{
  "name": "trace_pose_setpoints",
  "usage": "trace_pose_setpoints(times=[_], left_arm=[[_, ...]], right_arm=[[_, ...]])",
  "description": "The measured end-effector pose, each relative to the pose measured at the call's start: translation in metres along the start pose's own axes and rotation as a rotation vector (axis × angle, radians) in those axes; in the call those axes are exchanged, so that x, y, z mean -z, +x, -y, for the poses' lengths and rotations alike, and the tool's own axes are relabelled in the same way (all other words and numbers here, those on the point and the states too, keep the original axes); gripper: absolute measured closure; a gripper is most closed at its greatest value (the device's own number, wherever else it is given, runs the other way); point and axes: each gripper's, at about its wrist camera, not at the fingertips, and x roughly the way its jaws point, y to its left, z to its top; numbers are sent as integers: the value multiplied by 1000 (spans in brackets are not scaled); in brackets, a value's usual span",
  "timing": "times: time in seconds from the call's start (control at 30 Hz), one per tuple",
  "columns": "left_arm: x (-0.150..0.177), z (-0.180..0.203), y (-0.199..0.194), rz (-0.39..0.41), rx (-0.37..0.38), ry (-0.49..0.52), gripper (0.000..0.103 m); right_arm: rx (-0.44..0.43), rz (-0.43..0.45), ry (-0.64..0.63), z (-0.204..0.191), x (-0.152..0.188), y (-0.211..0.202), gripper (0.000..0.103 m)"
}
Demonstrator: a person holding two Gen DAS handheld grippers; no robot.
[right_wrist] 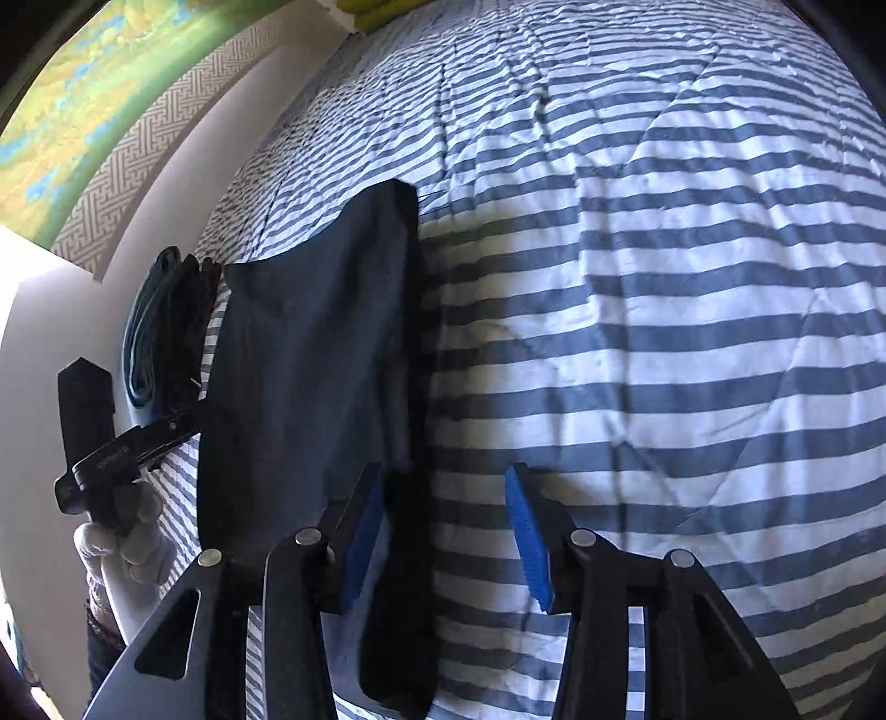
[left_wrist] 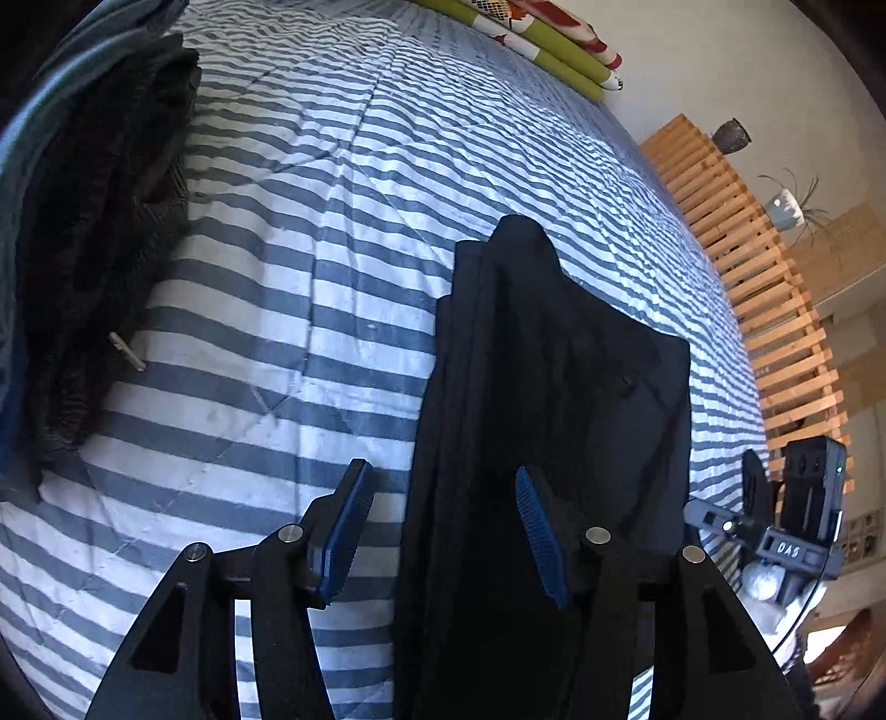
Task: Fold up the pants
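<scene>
The dark navy pants lie folded into a long flat strip on the striped bedspread. My left gripper is open just above their near end. Its right finger is over the cloth, its left finger over the bedspread, and the pants' left edge runs between them. In the right wrist view the pants sit left of centre. My right gripper is open over their right edge, with the left pad above the cloth. Neither gripper clamps anything.
A pile of dark and blue folded clothes lies at the bed's left side. Green and red pillows are at the head. A wooden slatted frame with plant pots stands beyond the right edge. A gloved hand holds the left gripper.
</scene>
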Motion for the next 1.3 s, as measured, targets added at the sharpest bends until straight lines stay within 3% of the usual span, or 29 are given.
trace_pose_setpoints(times=[0.23,0.37,0.63,0.7,0.93,1.0,1.17,1.3], left_arm=[[-25,9,19,11,-14,2,46],[-45,8,30,14,10,-25,42],[-69,15,47,27,38,-16,38],[-68,22,50,32,10,24,50],[-63,33,47,65,-53,88,73],[-58,40,41,89,-78,122,90],[-47,59,22,130,-53,175,90],[-49,50,25,107,-44,128,89]], right_arm=[[32,31,-17,-17,-25,18,57],[-6,30,12,-11,-49,27,49],[-34,39,-13,-20,-77,48,47],[-22,36,-39,-24,-78,52,54],[41,68,-77,-35,-74,51,72],[55,76,-83,-37,-72,47,77],[90,108,-113,-50,-68,38,84],[103,102,-110,-51,-69,36,85]])
